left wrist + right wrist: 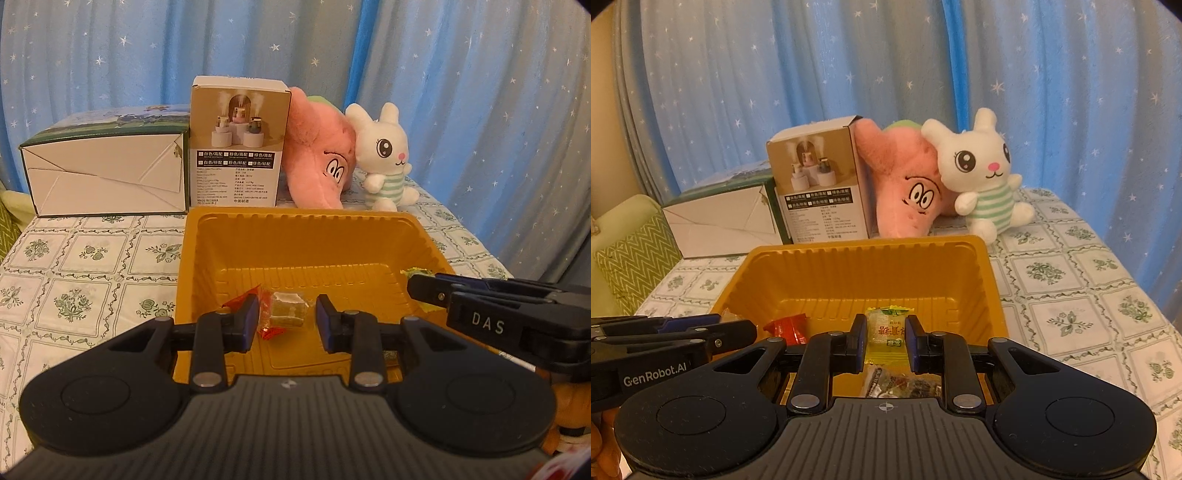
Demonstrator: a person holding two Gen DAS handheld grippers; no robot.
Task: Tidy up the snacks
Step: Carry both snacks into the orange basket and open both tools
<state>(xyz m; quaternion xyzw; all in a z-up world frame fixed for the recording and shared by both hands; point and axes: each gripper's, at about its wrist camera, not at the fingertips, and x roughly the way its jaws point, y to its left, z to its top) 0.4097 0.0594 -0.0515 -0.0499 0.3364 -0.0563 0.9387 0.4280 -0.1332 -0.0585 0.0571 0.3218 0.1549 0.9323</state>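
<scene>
Patterned table [92, 258] with yellow tray [295, 229], boxes [107, 173].

Left gripper [285, 320] hangs over the yellow tray [295, 236], its pads either side of a tan wrapped snack [289, 309] with red wrapper [263, 312]. Right gripper [415, 288] pokes in from 3 o'clock. Plush toys sit at 12, boxes around 10.

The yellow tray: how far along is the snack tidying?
Partly done, it seems. A red packet and other wrapped snacks already lie in the yellow tray. The right gripper holds a yellow packet over it; a wrapped cube sits between the fingers of the left gripper, grip unclear. Snacks left outside aren't in view.
</scene>
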